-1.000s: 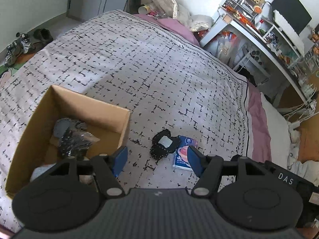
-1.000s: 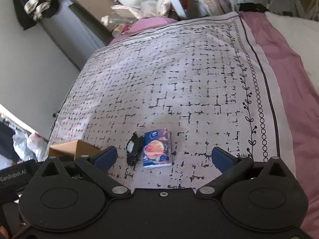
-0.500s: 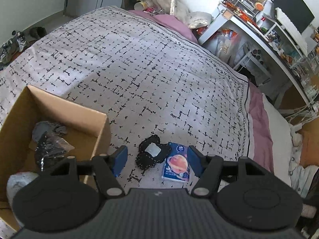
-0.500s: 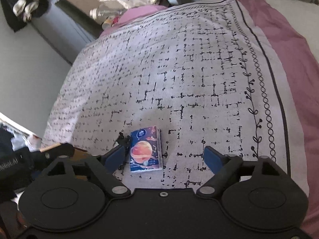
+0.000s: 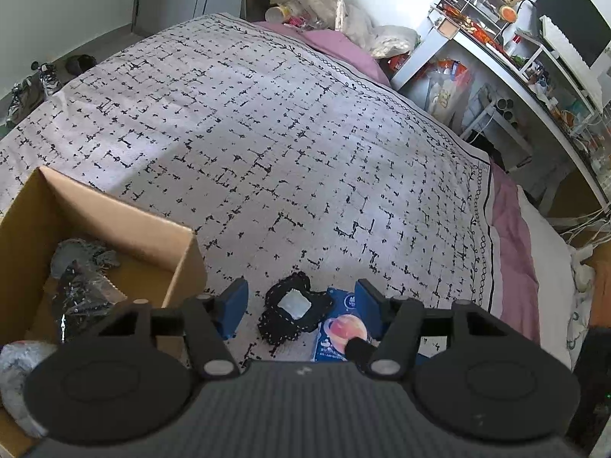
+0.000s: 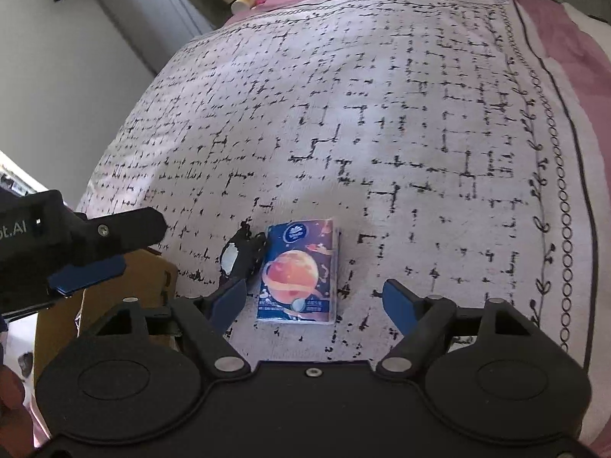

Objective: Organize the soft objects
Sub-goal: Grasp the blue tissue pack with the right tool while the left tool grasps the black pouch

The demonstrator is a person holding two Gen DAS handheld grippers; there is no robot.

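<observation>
Presently both tools are held wide and empty over the bed (image 6: 382,114). The right tool (image 6: 315,299) is lined up on the tissue pack (image 6: 299,273), which lies flat on the bedspread, touching the black lace piece (image 6: 240,255) at its left. The left tool (image 5: 301,301) hovers over that lace piece (image 5: 292,315); the cardboard box (image 5: 114,221), partly filled, stands just beside.

Risks judged:
- lace snagged together with the pack, as they touch
- collision between the tools, working close together
- bedspread pinched under the pack
- pack squashed or slipped if gripped off-centre
</observation>
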